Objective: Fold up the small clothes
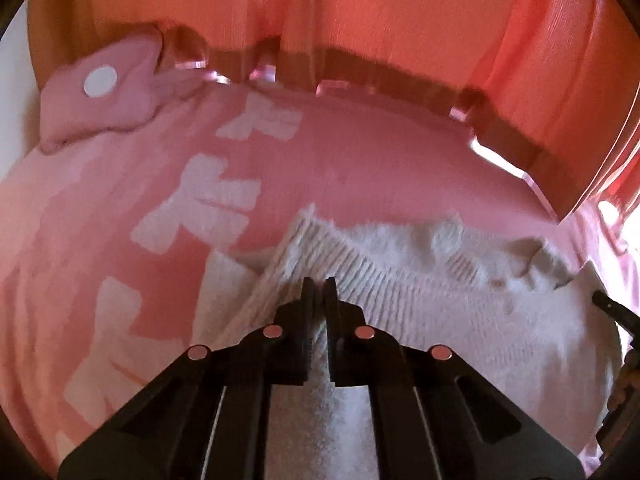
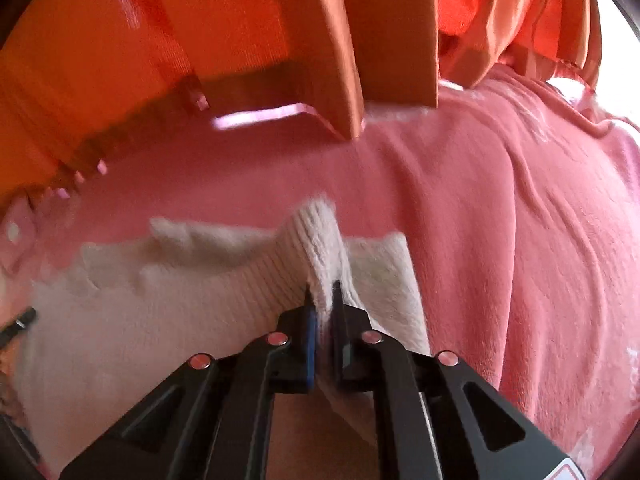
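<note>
A small white knitted garment (image 1: 460,312) lies on a pink blanket (image 1: 360,152) and is lifted at two points along its ribbed edge. My left gripper (image 1: 319,284) is shut on the ribbed edge near the garment's left corner. My right gripper (image 2: 323,290) is shut on a pinched-up fold of the same garment (image 2: 160,320) near its right end. The right gripper's tip (image 1: 608,304) shows at the right edge of the left wrist view. The left gripper's tip (image 2: 20,320) shows at the left edge of the right wrist view.
The pink blanket (image 2: 520,240) has white printed shapes (image 1: 212,208) on its left part. A pink folded cloth with a white dot (image 1: 100,96) lies at the back left. Orange curtains (image 1: 400,20) hang behind a clear table edge (image 1: 500,160). An orange wooden piece (image 2: 360,40) stands at the back.
</note>
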`<state>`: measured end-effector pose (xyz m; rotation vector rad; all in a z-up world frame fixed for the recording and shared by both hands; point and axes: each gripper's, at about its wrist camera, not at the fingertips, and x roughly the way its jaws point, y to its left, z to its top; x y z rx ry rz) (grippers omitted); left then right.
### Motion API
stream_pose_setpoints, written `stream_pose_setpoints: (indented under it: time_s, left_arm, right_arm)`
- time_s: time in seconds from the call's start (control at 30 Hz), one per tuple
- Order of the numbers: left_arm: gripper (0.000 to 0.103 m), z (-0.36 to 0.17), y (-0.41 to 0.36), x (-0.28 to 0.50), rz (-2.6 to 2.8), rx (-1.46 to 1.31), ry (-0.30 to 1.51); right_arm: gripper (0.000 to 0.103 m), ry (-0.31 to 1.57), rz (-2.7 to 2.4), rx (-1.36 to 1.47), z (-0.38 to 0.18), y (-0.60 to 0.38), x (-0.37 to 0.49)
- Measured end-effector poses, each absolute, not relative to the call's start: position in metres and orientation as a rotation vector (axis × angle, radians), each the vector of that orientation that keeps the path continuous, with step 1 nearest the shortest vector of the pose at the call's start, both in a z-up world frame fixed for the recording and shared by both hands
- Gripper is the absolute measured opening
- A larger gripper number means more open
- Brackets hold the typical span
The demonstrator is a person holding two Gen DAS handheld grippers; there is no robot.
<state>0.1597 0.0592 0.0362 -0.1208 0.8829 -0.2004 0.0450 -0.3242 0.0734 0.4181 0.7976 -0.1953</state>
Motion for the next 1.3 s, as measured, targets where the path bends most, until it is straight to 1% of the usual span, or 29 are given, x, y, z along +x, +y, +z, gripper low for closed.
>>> stream_pose_setpoints:
  time_s: [0.07,0.1,0.13,0.17,0.23,0.27,0.33,0.4,0.47,0.5,0.53,0.57,0.6,0.63,0.67,0.7,0.73,0.8,0.83,0.87,0.9,0.93,1.03,1.07,1.1,1.17,1.23,1.27,1.3]
  left_arm:
    - [0.003,0.057,0.062,0.152,-0.210,-0.129,0.800]
    - [0.001,0.067,0.064,0.149,-0.211,-0.135,0.759]
    - [0.000,0.072,0.066,0.150,-0.207,-0.136,0.736]
    - [0.000,0.071,0.067,0.153,-0.189,-0.124,0.731]
    - [0.000,0.049,0.073,0.168,-0.143,-0.108,0.811]
    - [0.000,0.038,0.076,0.173,-0.130,-0.116,0.851]
    - [0.000,0.022,0.084,0.180,-0.106,-0.142,0.916]
    - [0.000,0.033,0.087,0.177,-0.127,-0.174,0.887]
    - [0.001,0.046,0.087,0.172,-0.170,-0.202,0.839]
    - [0.010,0.049,0.085,0.171,-0.201,-0.221,0.832]
    - [0.031,0.048,0.083,0.171,-0.219,-0.231,0.837]
    - [0.043,0.043,0.081,0.172,-0.234,-0.239,0.854]
    - [0.054,0.040,0.079,0.173,-0.231,-0.242,0.866]
    - [0.053,0.035,0.077,0.175,-0.236,-0.244,0.883]
    - [0.053,0.030,0.074,0.178,-0.244,-0.239,0.904]
    - [0.053,0.025,0.073,0.179,-0.243,-0.235,0.917]
    - [0.053,0.022,0.073,0.180,-0.241,-0.232,0.927]
    - [0.053,0.015,0.074,0.183,-0.239,-0.237,0.955]
    - [0.050,0.013,0.075,0.183,-0.240,-0.245,0.963]
    - [0.045,0.013,0.076,0.182,-0.240,-0.251,0.965]
    - [0.024,0.014,0.077,0.181,-0.241,-0.244,0.958]
    - [0.013,0.018,0.077,0.180,-0.242,-0.243,0.941]
    - [0.011,0.045,0.085,0.171,-0.268,-0.307,0.822]
    - [0.011,0.055,0.087,0.168,-0.277,-0.321,0.778]
    - [0.011,0.064,0.088,0.164,-0.264,-0.308,0.736]
    - [0.011,0.059,0.086,0.168,-0.220,-0.241,0.735]
    - [0.011,0.031,0.090,0.182,-0.180,-0.242,0.842]
    - [0.011,0.021,0.092,0.185,-0.168,-0.265,0.886]
    - [0.011,0.020,0.093,0.186,-0.165,-0.271,0.887]
  right_arm:
    - [0.006,0.657,-0.147,0.492,0.102,-0.328,0.032]
    - [0.006,0.623,-0.143,0.502,0.108,-0.330,0.029]
    - [0.006,0.623,-0.167,0.493,0.106,-0.333,0.031]
    - [0.006,0.666,-0.194,0.480,0.097,-0.334,0.037]
    - [0.006,0.879,-0.295,0.440,0.050,-0.342,0.058]
    - [0.006,0.939,-0.304,0.433,0.035,-0.343,0.063]
    - [0.006,0.898,-0.291,0.427,0.045,-0.342,0.061]
    - [0.006,0.806,-0.262,0.438,0.067,-0.338,0.054]
    - [0.009,0.793,-0.256,0.432,0.071,-0.335,0.055]
    - [0.014,0.806,-0.262,0.429,0.068,-0.334,0.057]
    - [0.016,0.823,-0.270,0.433,0.063,-0.335,0.060]
    - [0.020,0.845,-0.270,0.446,0.056,-0.336,0.062]
    - [0.030,0.847,-0.268,0.457,0.054,-0.338,0.062]
    - [0.043,0.833,-0.278,0.466,0.054,-0.340,0.063]
    - [0.050,0.821,-0.289,0.469,0.054,-0.343,0.062]
    - [0.064,0.811,-0.300,0.474,0.053,-0.345,0.061]
    - [0.067,0.813,-0.304,0.482,0.051,-0.346,0.063]
    - [0.067,0.882,-0.275,0.506,0.036,-0.346,0.074]
    - [0.051,0.921,-0.259,0.504,0.029,-0.345,0.079]
    - [0.035,0.936,-0.248,0.475,0.026,-0.340,0.083]
    - [0.020,0.916,-0.234,0.446,0.034,-0.334,0.083]
    - [0.011,0.856,-0.217,0.446,0.049,-0.331,0.078]
    - [0.010,0.629,-0.122,0.528,0.098,-0.329,0.056]
    - [0.010,0.595,-0.120,0.528,0.104,-0.329,0.052]
    - [0.010,0.594,-0.146,0.503,0.102,-0.329,0.052]
    - [0.010,0.744,-0.227,0.456,0.070,-0.333,0.070]
    - [0.010,0.895,-0.272,0.488,0.035,-0.341,0.081]
    - [0.010,0.889,-0.266,0.516,0.033,-0.343,0.079]
    - [0.010,0.835,-0.246,0.523,0.047,-0.343,0.074]
